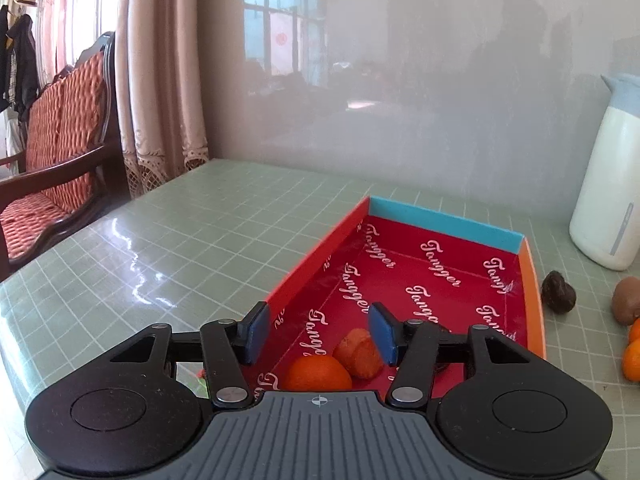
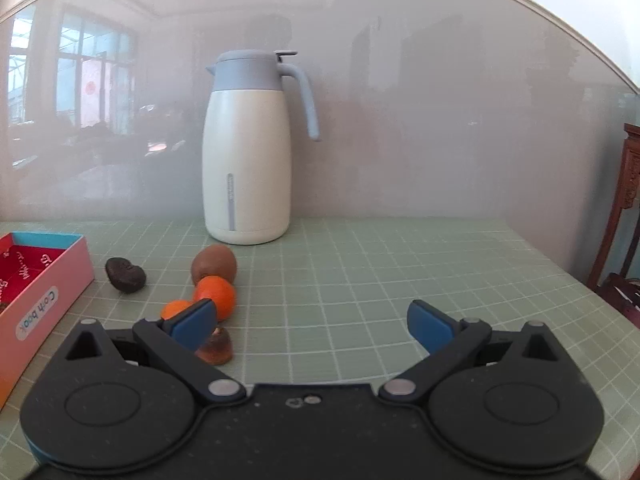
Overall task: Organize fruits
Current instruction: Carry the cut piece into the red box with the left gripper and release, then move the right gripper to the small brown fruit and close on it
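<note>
Left wrist view: the left gripper (image 1: 318, 332) hangs over the near end of the red box (image 1: 420, 276), jaws spread with nothing pinched, two orange fruits (image 1: 320, 372) lying in the box right below. Right wrist view: the right gripper (image 2: 310, 320) is spread wide and empty, with the kiwi (image 2: 214, 264), mandarins (image 2: 216, 294) and a dark fruit (image 2: 125, 273) loose on the green mat (image 2: 400, 272) at its left, the white jug (image 2: 244, 160) farther back.

I face a glossy pale wall (image 1: 400, 80) reflecting a window and dim room shapes. The table (image 1: 192, 232) carries a green gridded covering with daylight glare. To my left stand beige curtains (image 1: 160, 80) and a dark wooden bench with red patterned cushions (image 1: 60, 128).
</note>
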Tool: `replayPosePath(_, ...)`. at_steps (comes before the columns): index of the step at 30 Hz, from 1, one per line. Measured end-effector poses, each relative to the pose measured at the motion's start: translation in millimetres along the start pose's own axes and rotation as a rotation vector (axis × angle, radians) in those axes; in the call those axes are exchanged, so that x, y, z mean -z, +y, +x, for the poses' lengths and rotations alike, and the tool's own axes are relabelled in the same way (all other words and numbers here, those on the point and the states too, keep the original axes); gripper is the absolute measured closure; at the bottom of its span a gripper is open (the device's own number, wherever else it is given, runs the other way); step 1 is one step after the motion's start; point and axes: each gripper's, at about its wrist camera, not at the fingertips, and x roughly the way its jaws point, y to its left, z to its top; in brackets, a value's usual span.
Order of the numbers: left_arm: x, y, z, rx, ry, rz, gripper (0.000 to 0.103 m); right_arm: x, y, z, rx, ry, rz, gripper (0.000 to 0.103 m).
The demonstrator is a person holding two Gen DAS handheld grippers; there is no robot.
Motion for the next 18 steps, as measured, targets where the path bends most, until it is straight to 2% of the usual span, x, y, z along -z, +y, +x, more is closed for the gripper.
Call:
replayPosePath(2,-1,6,-8,-0.013,-0.027,0.002,0.041,1,8,5,-0.046,0.022,-0.018,0.005)
replayPosePath(3,-2,11,-13,-0.031,-0.047,0.001,0.032,1,13,8,-0.060,0.037,-0.030,0.006)
replayPosePath(4,-3,15,-17,-0.046,-0.065,-0.004,0.027,2,16,11,-0.073,0.052,-0.037,0.011)
replayPosePath(5,-3,20,-20,-0.057,-0.080,-0.009,0.027,3,19,14,-0.090,0.066,-0.036,0.015)
replayPosePath(7,-4,31,-26,-0.078,-0.099,-0.015,0.025,4,23,19,-0.122,0.097,-0.034,0.031)
replayPosePath(12,-1,61,-36,-0.109,-0.091,-0.065,0.023,6,29,31,-0.133,0.155,-0.034,0.036)
replayPosePath(14,0,73,-43,-0.117,-0.104,-0.091,0.023,5,27,39,-0.136,0.179,-0.018,0.042)
replayPosePath(16,2,84,-48,-0.136,-0.123,-0.112,0.023,5,24,46,-0.146,0.207,0.005,0.056)
replayPosePath(18,4,95,-51,-0.158,-0.130,-0.130,0.023,5,22,52,-0.158,0.224,0.035,0.057)
